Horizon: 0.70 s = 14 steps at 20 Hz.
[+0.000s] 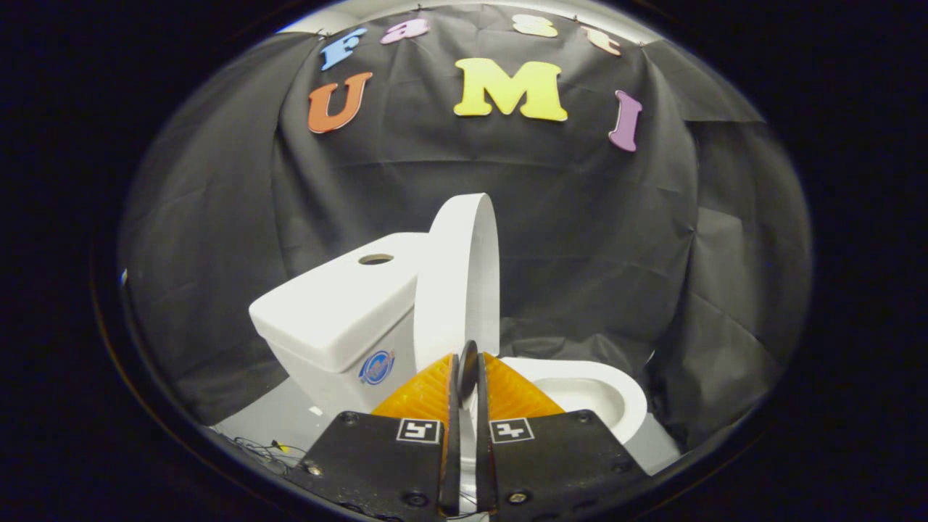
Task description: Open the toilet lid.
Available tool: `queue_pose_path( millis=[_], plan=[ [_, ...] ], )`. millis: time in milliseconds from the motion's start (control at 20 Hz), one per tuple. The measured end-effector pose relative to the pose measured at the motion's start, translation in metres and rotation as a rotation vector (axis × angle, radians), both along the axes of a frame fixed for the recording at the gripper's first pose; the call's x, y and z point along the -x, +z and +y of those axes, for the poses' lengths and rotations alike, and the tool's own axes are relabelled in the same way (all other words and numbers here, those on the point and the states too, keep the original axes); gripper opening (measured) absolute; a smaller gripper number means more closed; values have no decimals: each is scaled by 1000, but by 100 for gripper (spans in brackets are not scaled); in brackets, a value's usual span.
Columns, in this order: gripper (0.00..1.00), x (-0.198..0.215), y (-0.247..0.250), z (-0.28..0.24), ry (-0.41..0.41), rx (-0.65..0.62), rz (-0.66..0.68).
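The white toilet lid (458, 283) stands upright, seen nearly edge-on, and leans back toward the tank (330, 312). To its right the open bowl (589, 395) shows its white rim and hollow. My gripper (467, 368) is at the lid's lower edge, its two fingers drawn close with only a thin gap. White lid material shows in that gap, and a thin dark sliver sits between the tips. The fingers appear pressed on the lid's rim.
The tank's top has a round hole (375, 259), and a blue sticker (377, 367) is on its side. The toilet rests on a grey floor (264, 420), with thin wires (264, 449) lying left of the fingers. Black cloth hangs behind and to the right.
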<state>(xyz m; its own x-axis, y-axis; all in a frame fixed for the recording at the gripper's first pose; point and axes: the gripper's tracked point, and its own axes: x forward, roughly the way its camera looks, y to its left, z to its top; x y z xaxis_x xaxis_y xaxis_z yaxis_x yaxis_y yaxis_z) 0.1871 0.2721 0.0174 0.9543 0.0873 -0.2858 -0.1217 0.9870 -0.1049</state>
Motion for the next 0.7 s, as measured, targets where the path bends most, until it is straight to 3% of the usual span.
queue_pose_path(
  millis=[700],
  plan=[
    [13,2,-4,31,40,176,-15]
  ],
)
